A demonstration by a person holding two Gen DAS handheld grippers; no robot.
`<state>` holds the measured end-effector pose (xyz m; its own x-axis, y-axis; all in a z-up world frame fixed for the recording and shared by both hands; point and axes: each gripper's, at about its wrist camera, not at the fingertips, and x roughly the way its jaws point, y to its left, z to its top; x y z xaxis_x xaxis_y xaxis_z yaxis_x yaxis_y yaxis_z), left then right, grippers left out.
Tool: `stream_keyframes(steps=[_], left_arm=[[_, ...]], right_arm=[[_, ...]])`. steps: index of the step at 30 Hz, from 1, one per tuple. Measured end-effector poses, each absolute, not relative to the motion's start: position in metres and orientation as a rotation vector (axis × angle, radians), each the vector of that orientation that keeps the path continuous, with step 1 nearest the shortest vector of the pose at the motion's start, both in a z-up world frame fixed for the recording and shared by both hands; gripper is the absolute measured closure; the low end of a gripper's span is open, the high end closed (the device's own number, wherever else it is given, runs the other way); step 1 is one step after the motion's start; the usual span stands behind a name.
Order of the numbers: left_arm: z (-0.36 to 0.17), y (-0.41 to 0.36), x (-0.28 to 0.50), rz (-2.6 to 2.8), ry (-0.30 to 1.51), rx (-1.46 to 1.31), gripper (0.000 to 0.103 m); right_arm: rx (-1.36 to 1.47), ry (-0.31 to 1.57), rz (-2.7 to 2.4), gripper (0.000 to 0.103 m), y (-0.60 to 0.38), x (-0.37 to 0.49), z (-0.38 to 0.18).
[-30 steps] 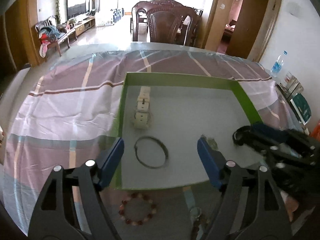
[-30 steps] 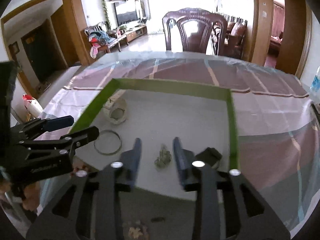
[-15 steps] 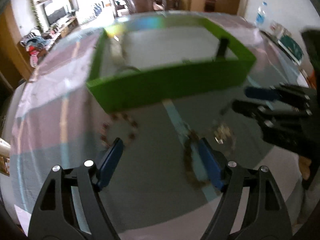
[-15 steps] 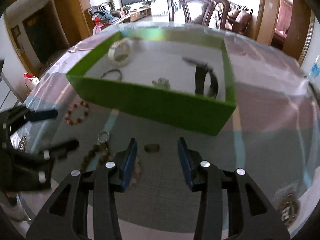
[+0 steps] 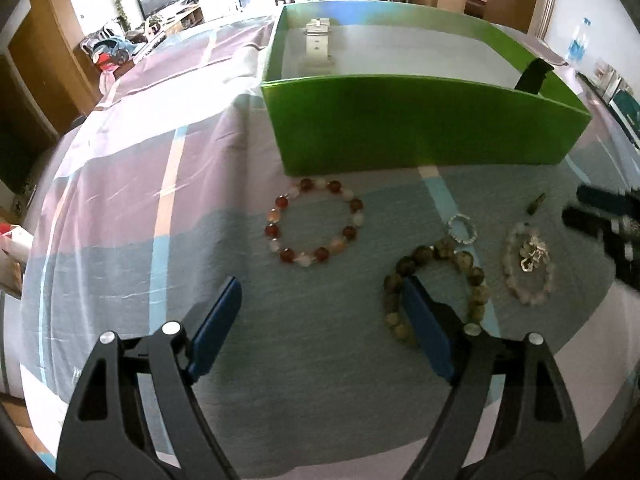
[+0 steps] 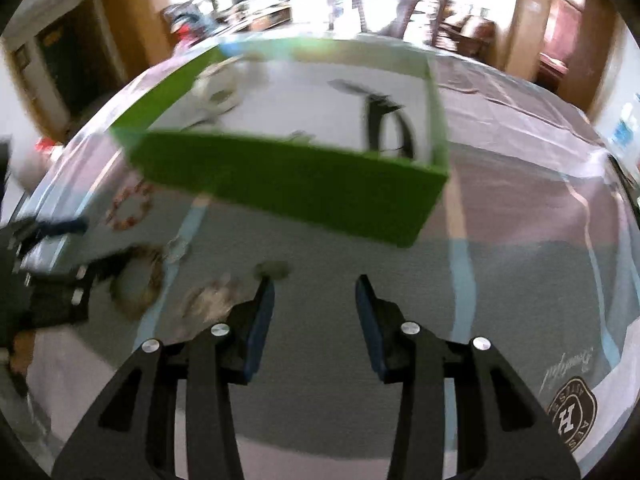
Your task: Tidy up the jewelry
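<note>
A green box [image 5: 420,120] stands on the cloth, with a white watch [image 5: 318,46] and a black strap [image 5: 530,76] inside. In front of it lie a red-and-white bead bracelet [image 5: 314,222], an olive bead bracelet [image 5: 440,280], a small silver ring [image 5: 462,229] and a pale bracelet with a charm [image 5: 530,264]. My left gripper [image 5: 320,284] hovers just short of the red bracelet; its jaws are opening with nothing between them, and its right finger overlaps the olive bracelet. My right gripper [image 6: 314,284] is open and empty, with a small dark piece [image 6: 274,268] at its left fingertip.
The right wrist view is blurred by motion. A water bottle [image 5: 576,44] and books [image 5: 624,100] stand at the table's far right. A dark wooden chair [image 6: 384,4] is behind the table. A printed logo [image 6: 572,416] marks the cloth near the front right edge.
Both grippers have come back from above the box's inside and sunk low over the cloth in front of it. The left jaws stand slightly wider. The loose bracelets now lie close ahead.
</note>
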<state>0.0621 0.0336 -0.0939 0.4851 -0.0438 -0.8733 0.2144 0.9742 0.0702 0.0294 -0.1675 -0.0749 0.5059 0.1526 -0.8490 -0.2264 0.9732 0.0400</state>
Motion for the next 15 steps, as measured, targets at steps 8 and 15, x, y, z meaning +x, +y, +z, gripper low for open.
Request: stream_keyframes(steps=[8, 15], left_arm=[[-0.095, 0.018, 0.053, -0.187, 1.053, 0.201, 0.021], [-0.097, 0.007, 0.049, -0.202, 1.048, 0.213, 0.021]], right_arm=[[-0.093, 1.058, 0.304, 0.062, -0.153, 0.023, -0.09], [-0.137, 1.039, 0.282, 0.095, -0.148, 0.018, -0.088]])
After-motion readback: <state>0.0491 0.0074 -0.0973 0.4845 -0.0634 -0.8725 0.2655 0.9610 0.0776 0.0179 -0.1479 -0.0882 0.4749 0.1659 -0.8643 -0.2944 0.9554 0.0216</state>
